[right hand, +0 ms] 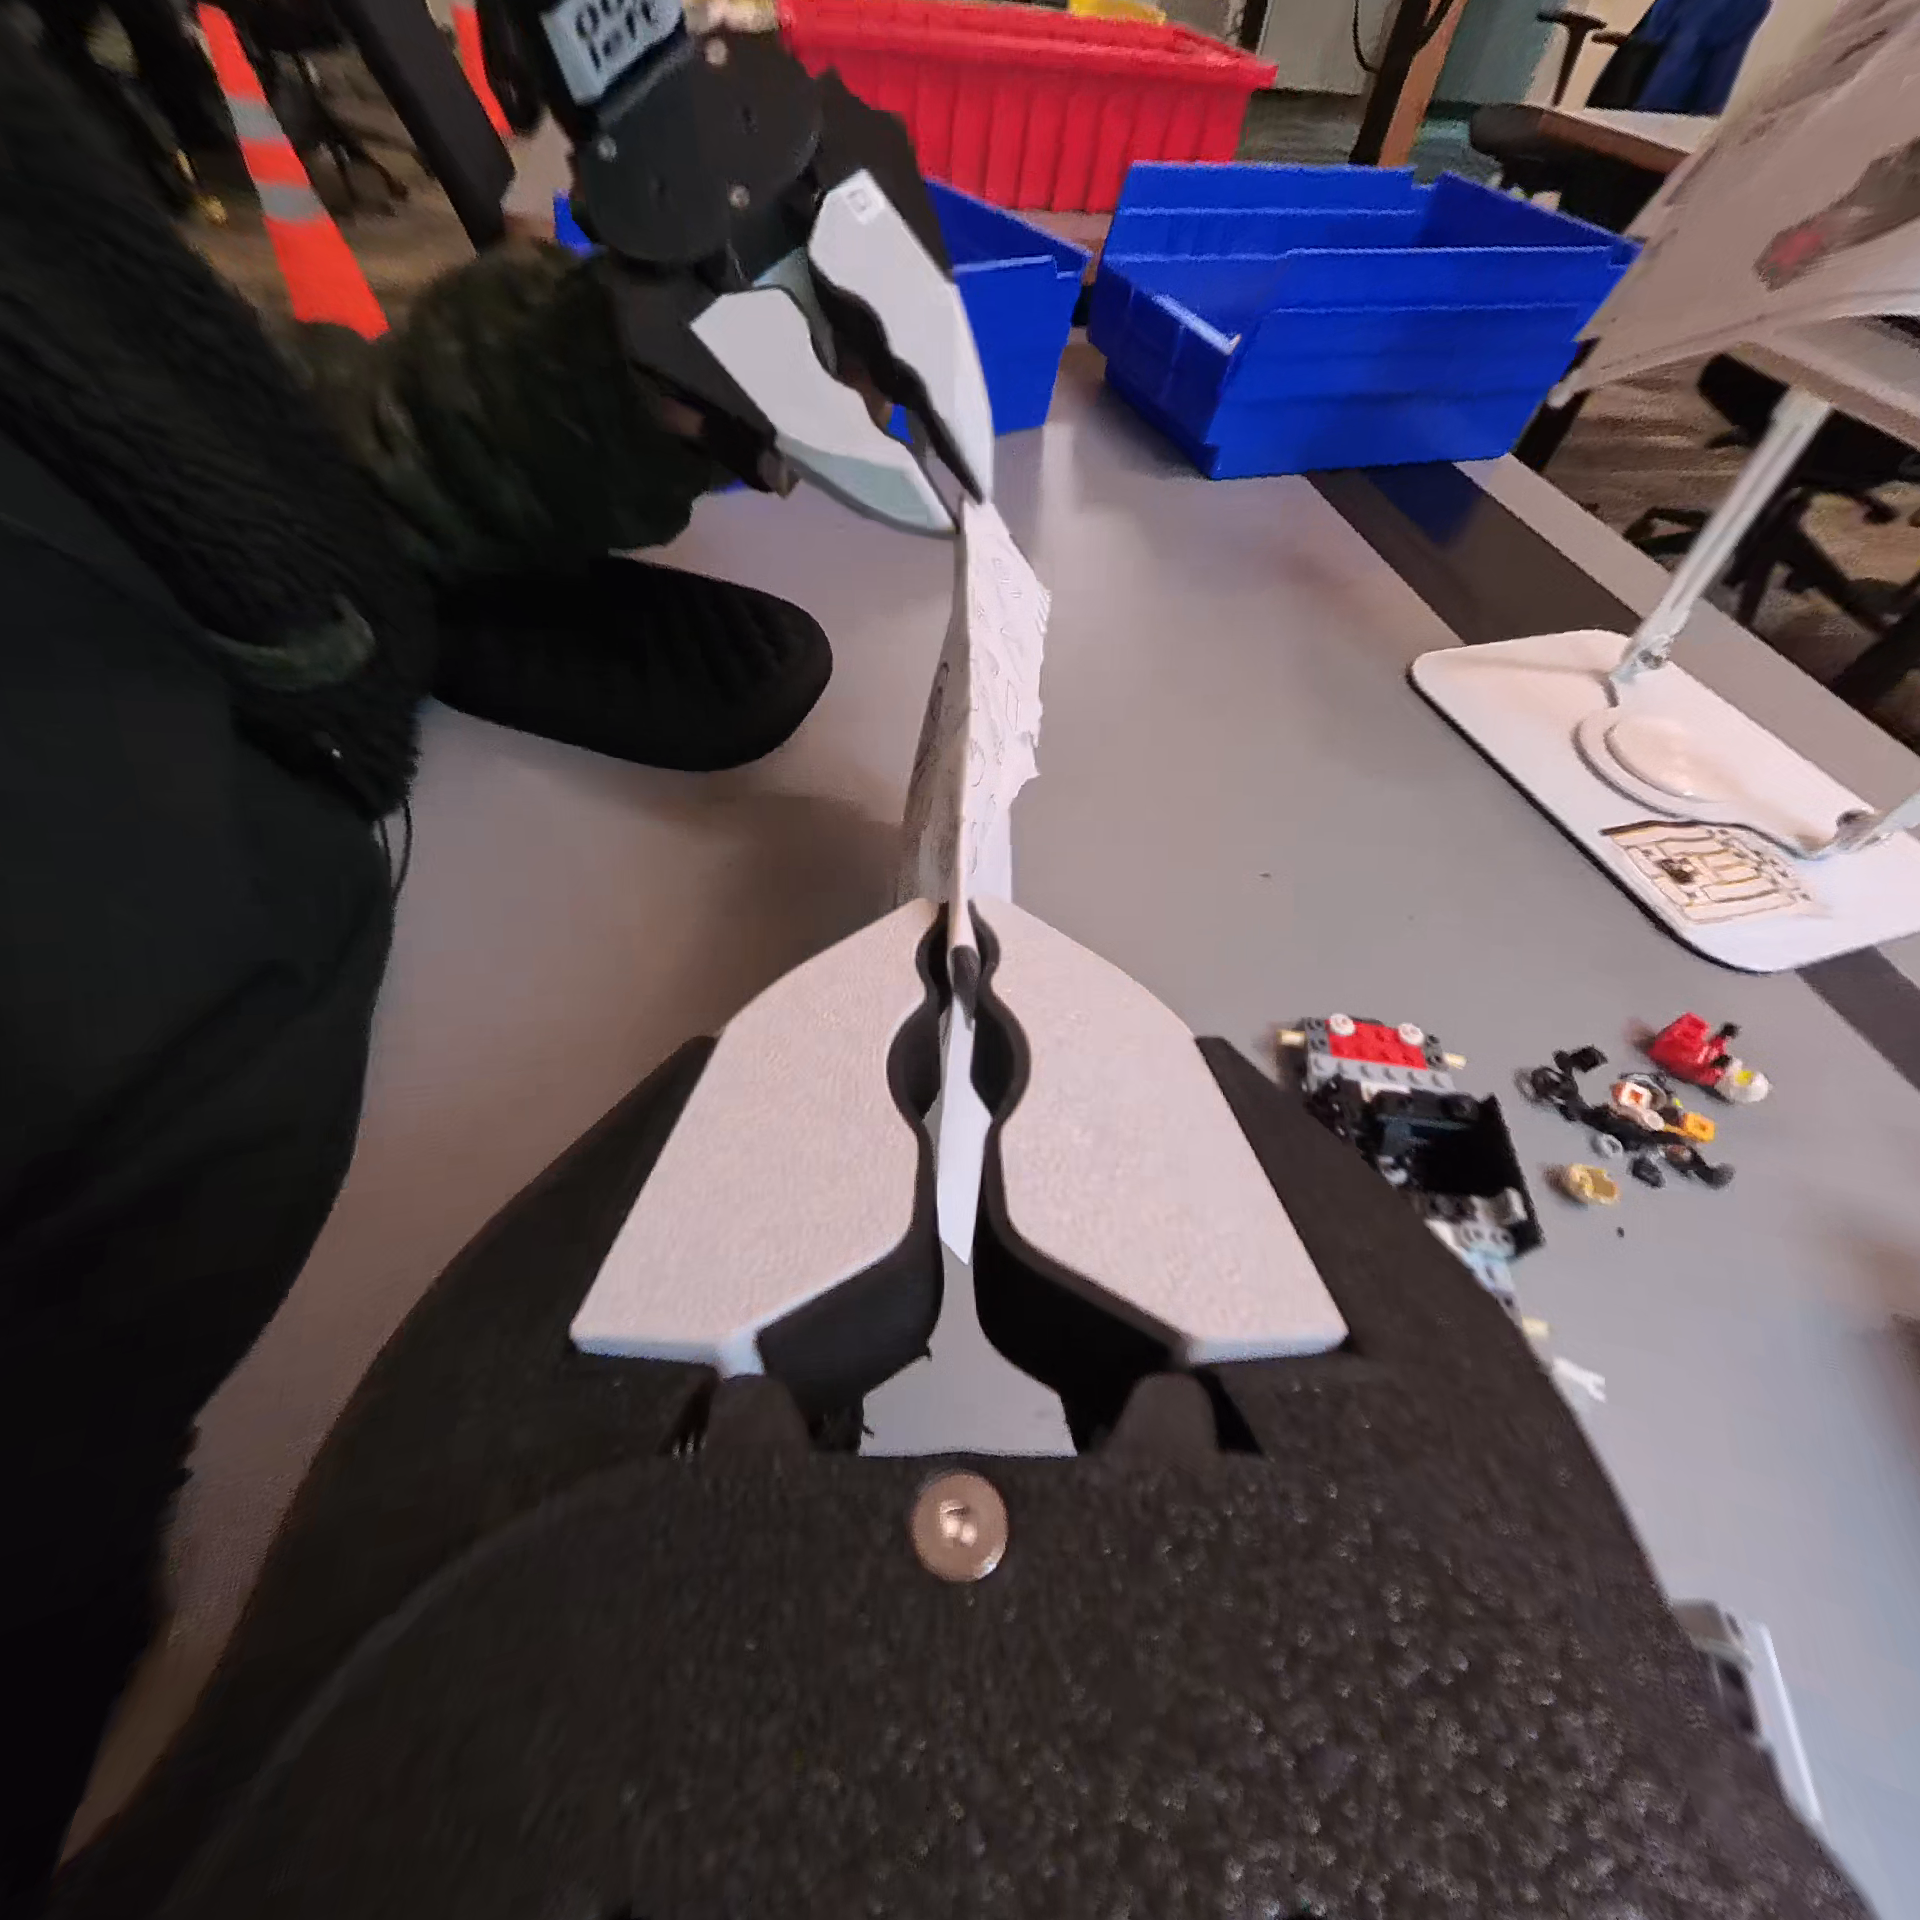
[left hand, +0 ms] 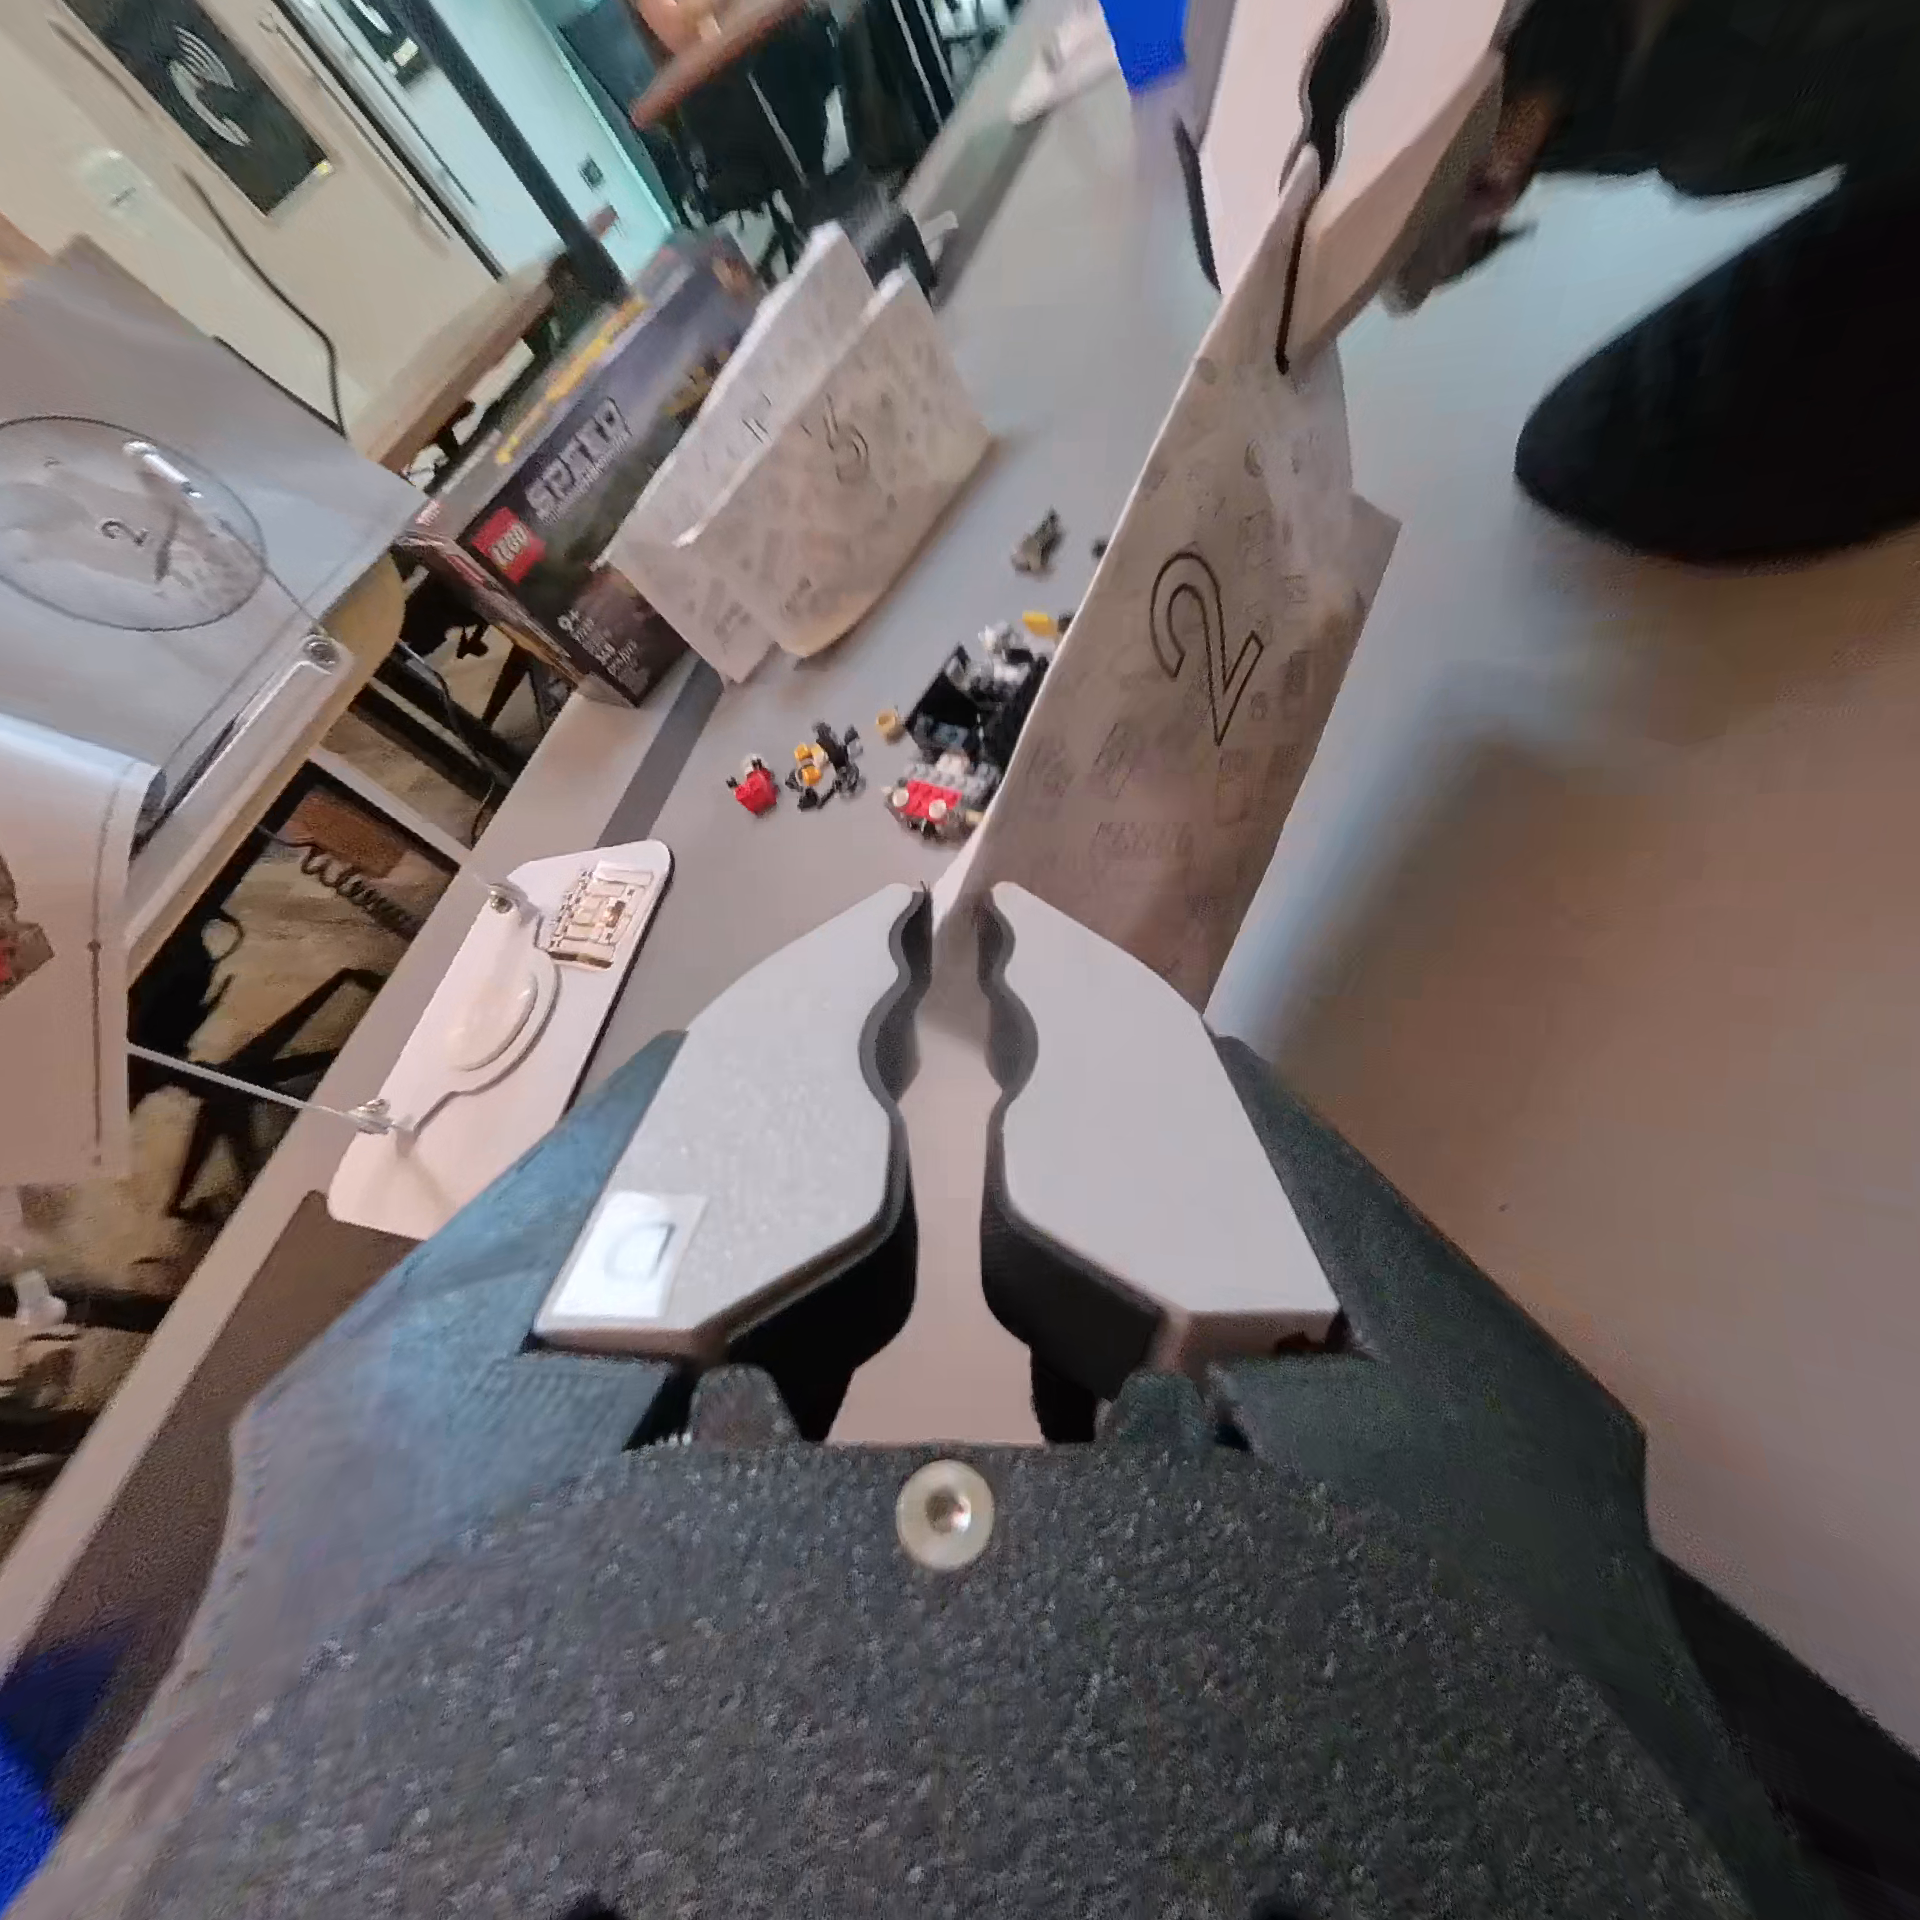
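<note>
A white printed paper bag (left hand: 1195, 675) hangs stretched between my two grippers above the grey table (left hand: 1558, 935). My left gripper (left hand: 956, 904) has its fingertips a little apart, with the bag's corner standing in the gap between them. It also shows in the right wrist view (right hand: 961, 499), at the bag's far end. My right gripper (right hand: 961, 920) is shut on the near edge of the bag (right hand: 982, 675), and a strip of paper runs back between its fingers. The right gripper also shows at the top of the left wrist view (left hand: 1294, 348).
Small toy brick pieces (right hand: 1423, 1101) lie on the table beside the bag; they also show in the left wrist view (left hand: 935, 748). A white stand base (right hand: 1621, 769), blue bins (right hand: 1351, 312) and a red bin (right hand: 1018, 94) are nearby. More paper bags (left hand: 831, 468) and a box (left hand: 582, 540) stand farther off. A dark sleeve (right hand: 623, 644) rests on the table.
</note>
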`<state>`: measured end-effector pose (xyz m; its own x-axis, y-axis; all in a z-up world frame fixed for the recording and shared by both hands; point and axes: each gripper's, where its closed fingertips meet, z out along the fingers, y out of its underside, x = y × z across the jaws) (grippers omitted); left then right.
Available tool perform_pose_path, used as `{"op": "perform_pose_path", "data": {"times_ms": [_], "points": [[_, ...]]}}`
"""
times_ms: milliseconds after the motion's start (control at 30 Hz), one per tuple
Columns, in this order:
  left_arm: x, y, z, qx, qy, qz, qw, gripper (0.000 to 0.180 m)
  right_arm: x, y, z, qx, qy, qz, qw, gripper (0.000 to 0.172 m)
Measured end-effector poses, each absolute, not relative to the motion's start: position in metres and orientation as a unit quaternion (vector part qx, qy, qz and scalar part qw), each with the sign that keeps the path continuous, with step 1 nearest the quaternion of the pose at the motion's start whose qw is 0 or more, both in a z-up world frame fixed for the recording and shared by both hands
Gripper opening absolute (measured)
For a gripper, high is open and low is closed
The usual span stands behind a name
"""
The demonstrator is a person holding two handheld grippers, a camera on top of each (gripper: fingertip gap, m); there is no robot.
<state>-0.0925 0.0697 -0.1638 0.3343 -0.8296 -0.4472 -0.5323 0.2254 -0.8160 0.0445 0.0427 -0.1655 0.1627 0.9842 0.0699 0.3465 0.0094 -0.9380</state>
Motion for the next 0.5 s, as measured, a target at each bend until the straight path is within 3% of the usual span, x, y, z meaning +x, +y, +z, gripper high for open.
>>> {"op": "perform_pose_path", "data": {"times_ms": [367, 500], "points": [[-0.110, 0.084, -0.157, -0.635, 0.450, -0.305, 0.550, 0.000, 0.195, 0.145, -0.094, -0.618, -0.435, 0.353, 0.552, 0.000], [-0.106, 0.085, -0.167, -0.642, 0.454, -0.304, 0.538, 0.000, 0.246, 0.212, -0.120, -0.669, -0.370, 0.345, 0.545, 0.000]]}}
